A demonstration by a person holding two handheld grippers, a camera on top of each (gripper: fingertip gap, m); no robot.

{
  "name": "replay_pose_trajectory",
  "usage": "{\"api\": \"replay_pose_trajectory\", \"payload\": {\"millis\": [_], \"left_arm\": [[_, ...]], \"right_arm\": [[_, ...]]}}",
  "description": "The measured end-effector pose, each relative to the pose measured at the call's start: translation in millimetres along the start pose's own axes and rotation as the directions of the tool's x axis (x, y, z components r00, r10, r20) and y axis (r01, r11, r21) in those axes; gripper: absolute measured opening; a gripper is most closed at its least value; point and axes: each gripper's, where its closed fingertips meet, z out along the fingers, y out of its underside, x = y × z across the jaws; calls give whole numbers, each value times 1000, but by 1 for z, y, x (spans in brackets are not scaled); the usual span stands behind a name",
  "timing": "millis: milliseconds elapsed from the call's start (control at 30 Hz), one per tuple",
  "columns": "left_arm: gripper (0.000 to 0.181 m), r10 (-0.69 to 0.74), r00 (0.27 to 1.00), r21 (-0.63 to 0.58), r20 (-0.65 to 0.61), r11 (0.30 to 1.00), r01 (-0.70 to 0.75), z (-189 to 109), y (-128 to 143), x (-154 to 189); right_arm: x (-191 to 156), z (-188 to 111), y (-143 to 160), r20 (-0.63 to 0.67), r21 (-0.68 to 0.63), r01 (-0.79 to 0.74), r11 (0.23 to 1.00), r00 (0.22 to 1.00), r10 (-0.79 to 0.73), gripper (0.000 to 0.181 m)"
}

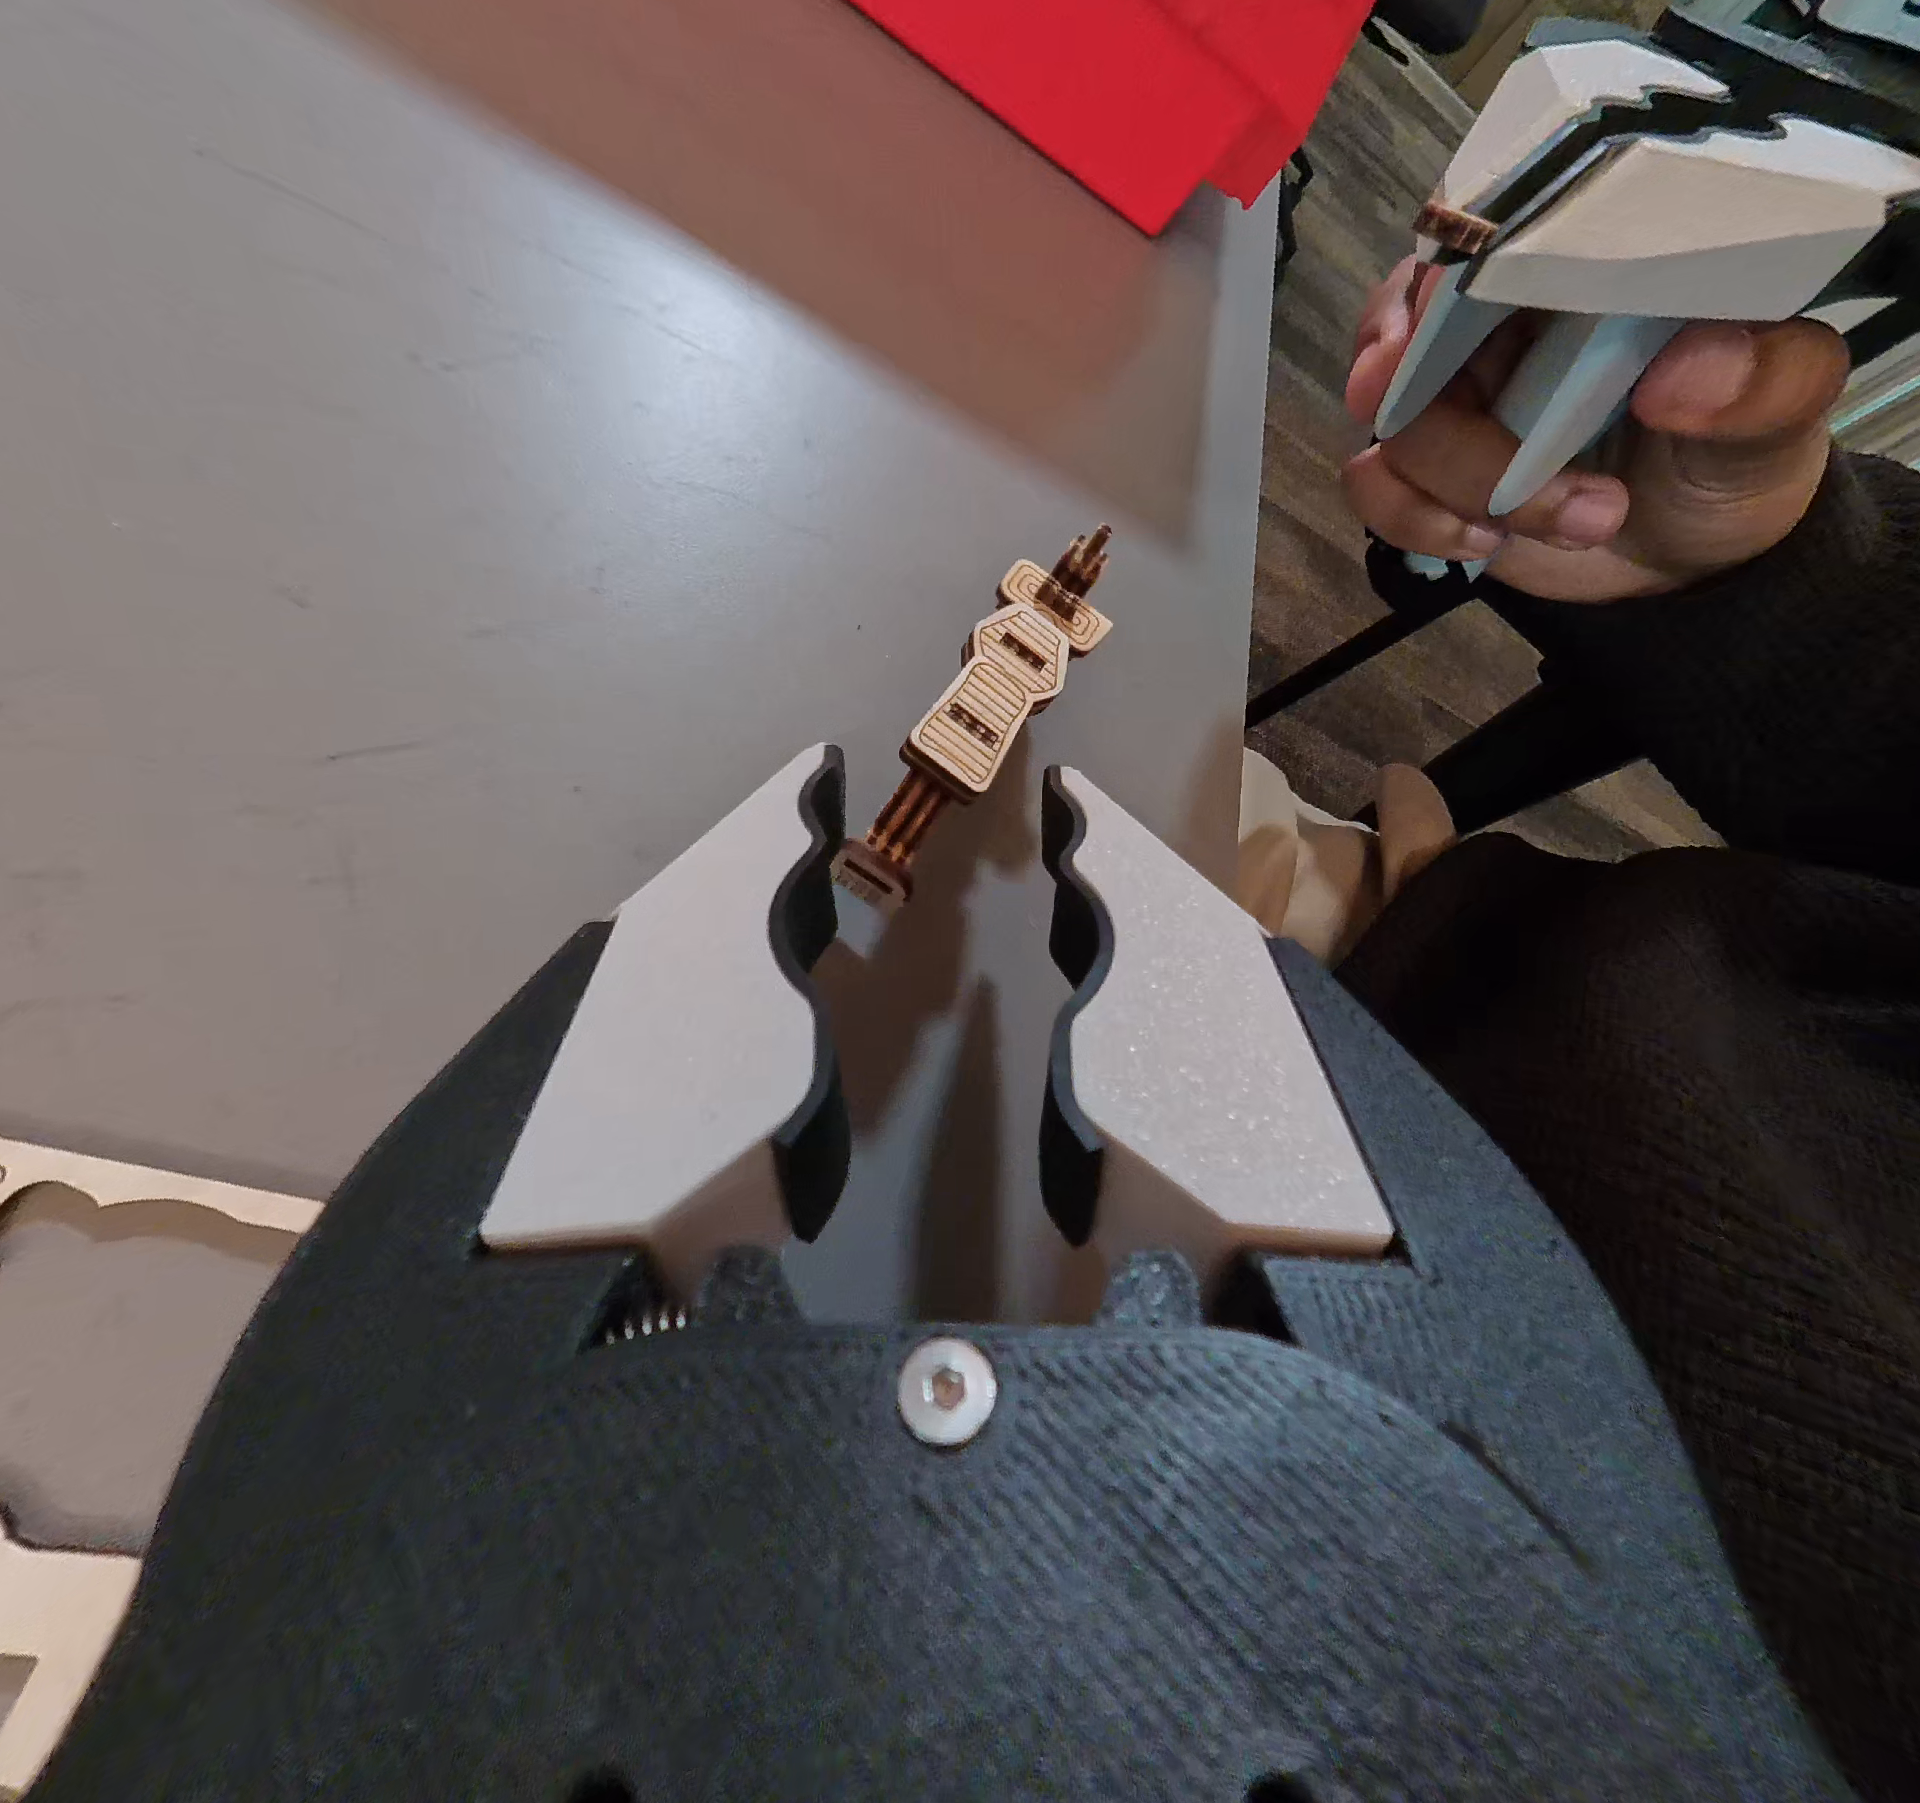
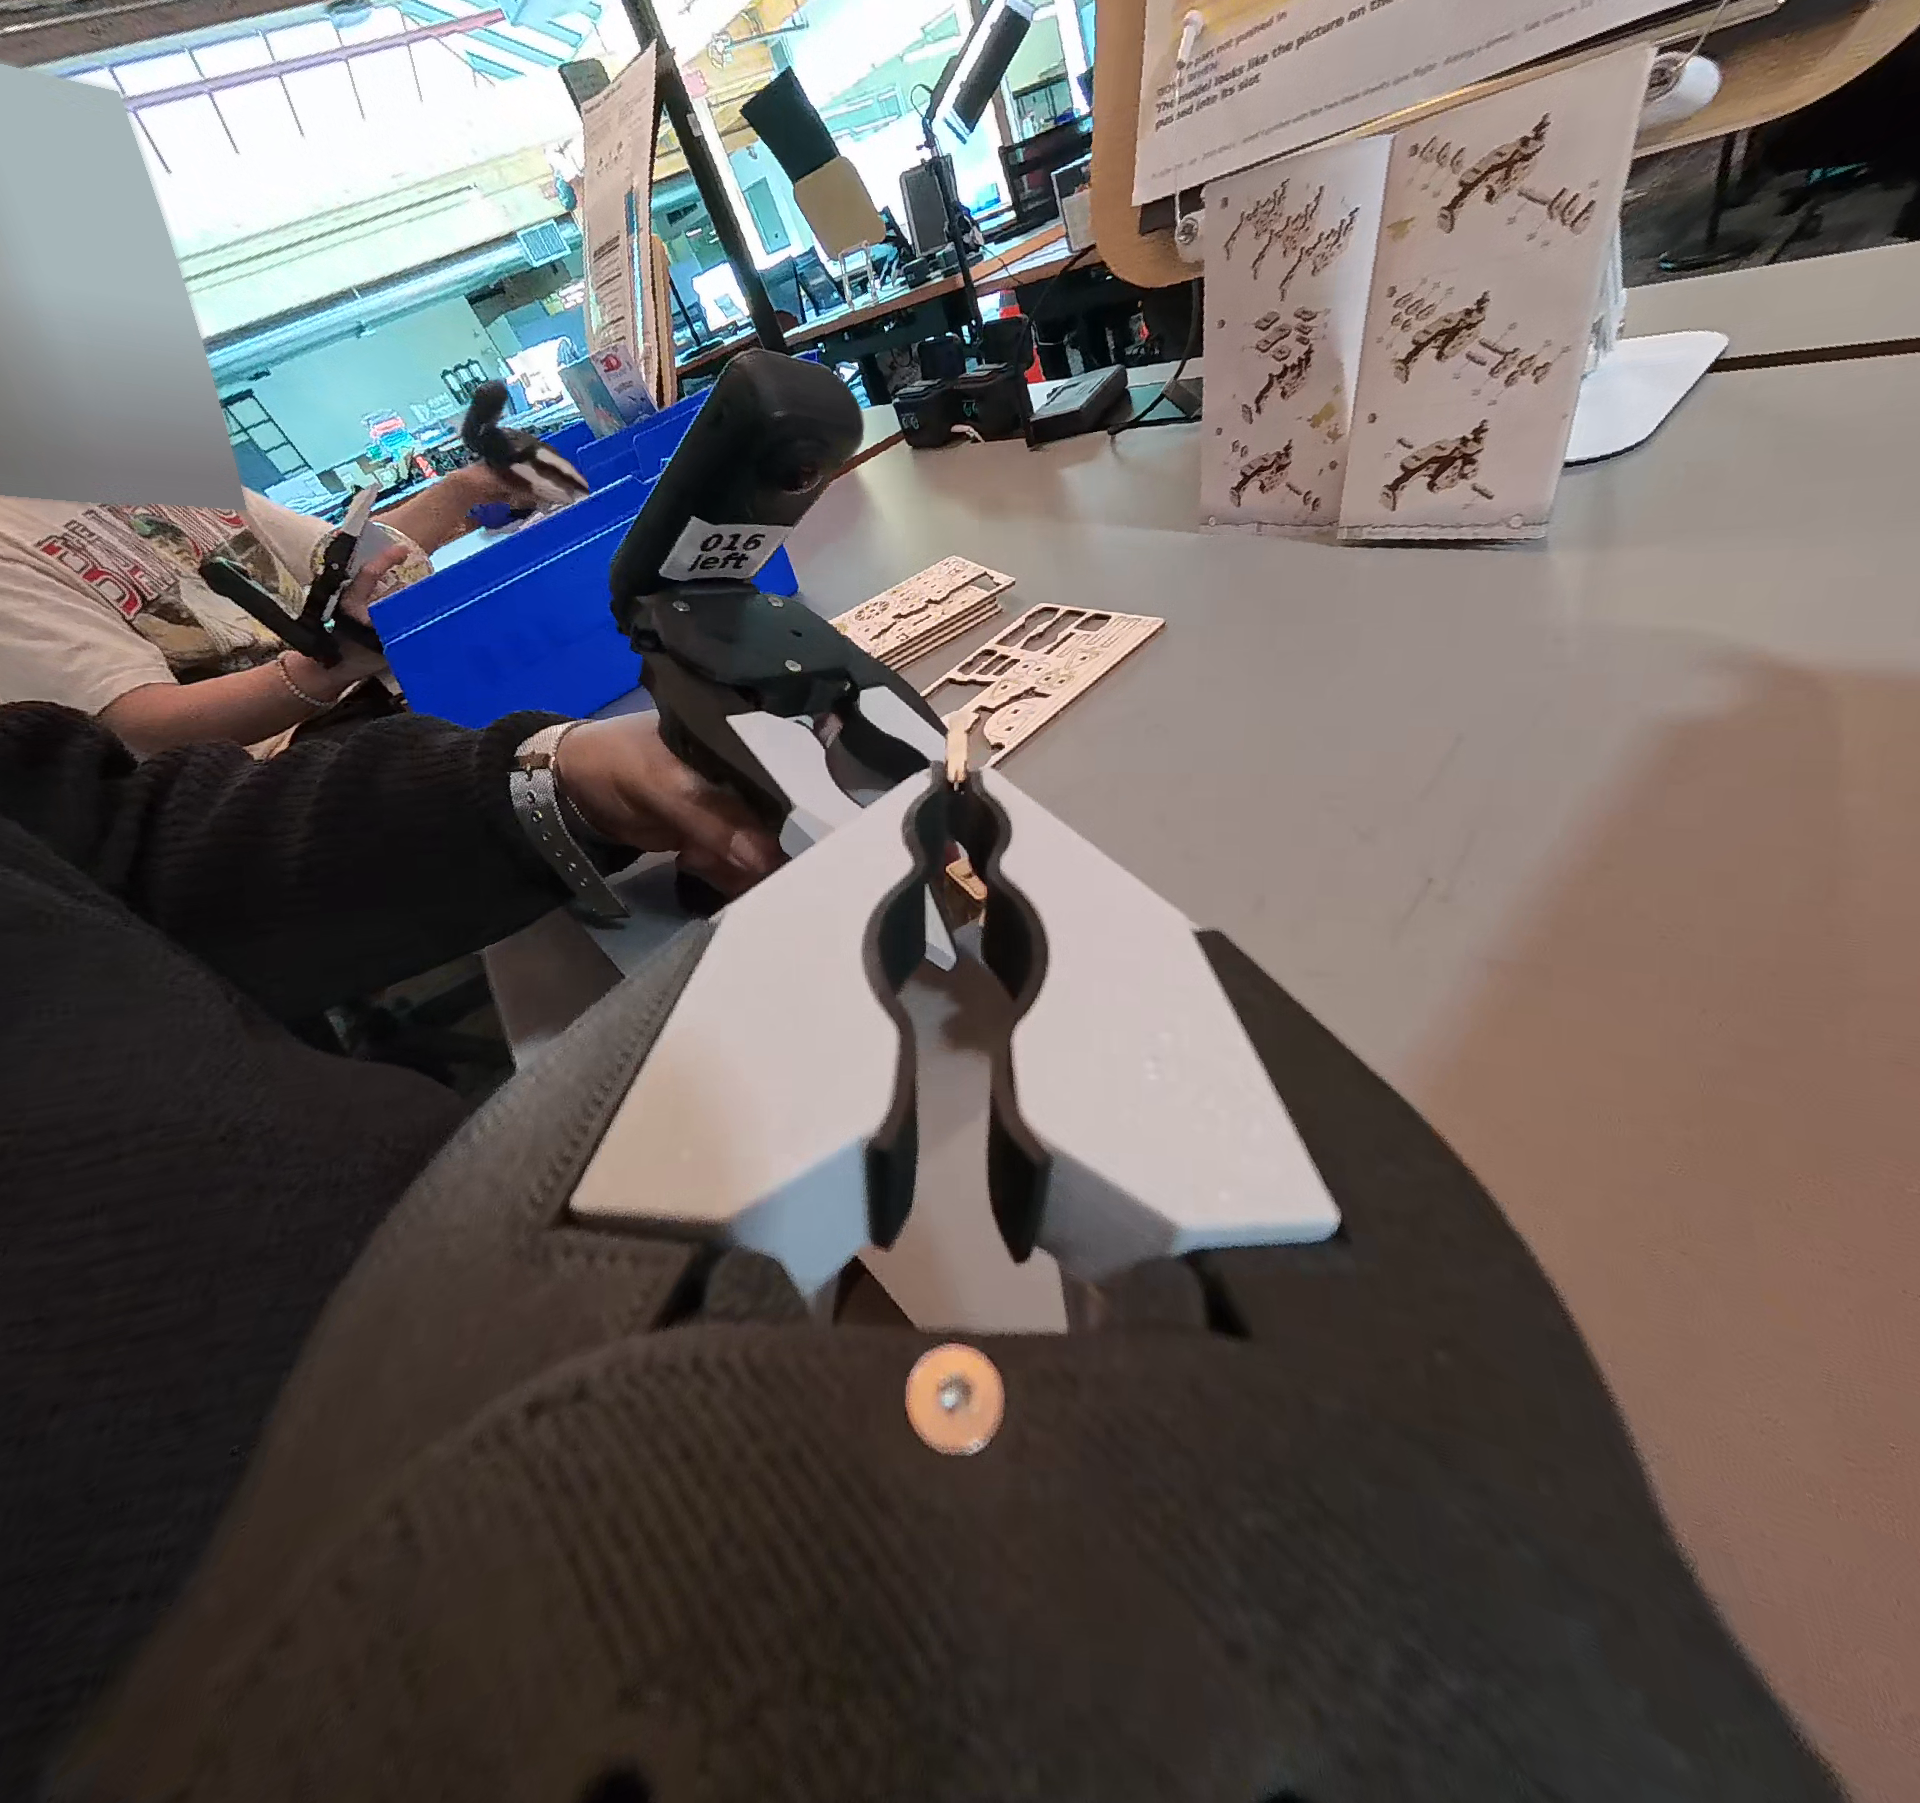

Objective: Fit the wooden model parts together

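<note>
The left gripper [image 1: 940, 787] hangs low over the grey table [image 1: 468, 506] with its two pale fingers [image 1: 707, 974] spread apart and nothing clamped between them. Just beyond the fingertips lies the partly built wooden model [image 1: 987, 693], a slim stack of engraved plates on a ribbed dark stem, its near end touching or all but touching the inner edge of the left-hand finger (which of the two I cannot tell from here). The model sits close to the table's near edge, slanting away from the gripper. Past the model, at the far side of the table, a red bin [image 1: 1039, 18] rests. Off the table edge to the right of the model, the right gripper [image 1: 1455, 231] is held up in a hand [image 1: 1621, 444], its fingers pressed together on a small wooden part [image 1: 1452, 226], a dark-edged piece sticking out at the tips. From the right wrist view that same small part [image 2: 957, 754] shows as a pale sliver pinched at the very tips, well above the table. Beyond it lie flat wooden part sheets [image 2: 1039, 657] with cut-outs, and farther back a folded instruction sheet [image 2: 1392, 330] stands upright; left of the sheets is a blue bin [image 2: 520, 621].
</note>
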Motion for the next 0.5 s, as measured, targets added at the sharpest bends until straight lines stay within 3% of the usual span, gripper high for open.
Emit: {"api": "replay_pose_trajectory", "payload": {"millis": [200,500], "left_arm": [[15,-14,1000,-25,-4,1000,14,3,3,0],[14,-89,991,33,-101,995,93,0,-4,7]], "right_arm": [[1,1,2,8,-5,-16,1000,1000,16,1],[2,-1,1,27,5,-58,998,998,57,2]]}}
